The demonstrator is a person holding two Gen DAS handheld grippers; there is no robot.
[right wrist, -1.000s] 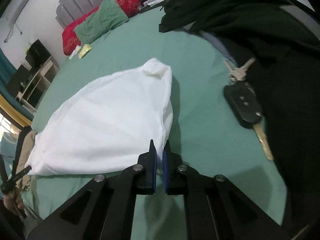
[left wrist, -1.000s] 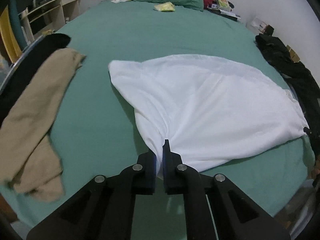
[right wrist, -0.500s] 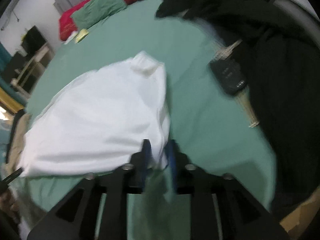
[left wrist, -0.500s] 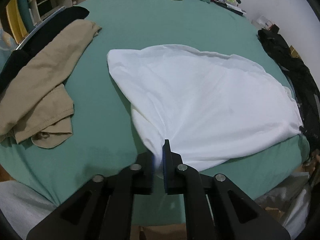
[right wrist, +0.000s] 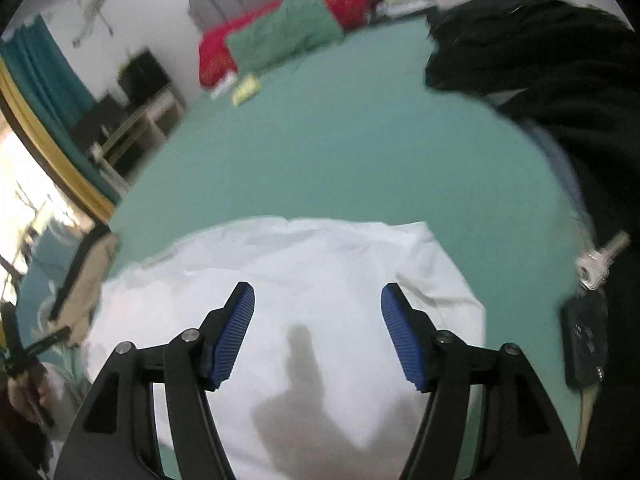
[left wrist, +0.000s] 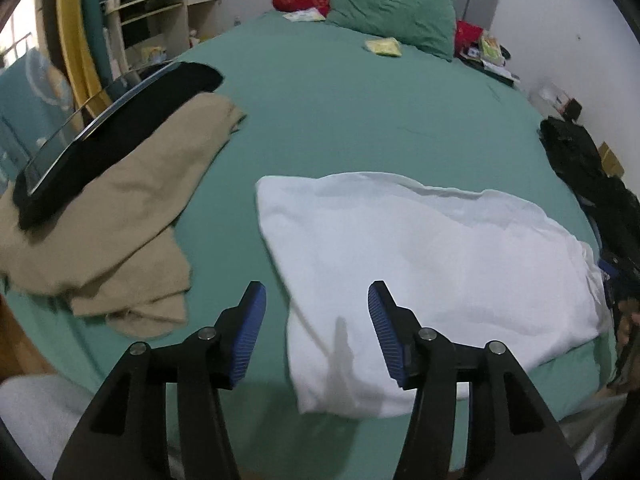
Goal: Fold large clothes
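A folded white garment [left wrist: 432, 264] lies flat on the green bed sheet [left wrist: 352, 100]. My left gripper [left wrist: 316, 300] hangs above its near left corner, its jaws opening, with nothing pinched between the blue pads [left wrist: 250, 332]. In the right wrist view the same white garment [right wrist: 304, 292] fills the lower middle. My right gripper [right wrist: 318, 304] hovers over it, jaws opening too, and the cloth lies below them, not held. Shadows of the grippers fall on the fabric.
A beige garment [left wrist: 120, 216] and a black one [left wrist: 120, 132] lie at the left bed edge. Dark clothes [right wrist: 560, 80] are piled on the right, with a car key and key ring [right wrist: 588, 332] beside them. Red and green pillows [left wrist: 384, 12] sit at the headboard.
Both grippers let go of the white garment's corners and spread their jaws wide. Both drew back and rose a little; the right one shifted sideways over the cloth.
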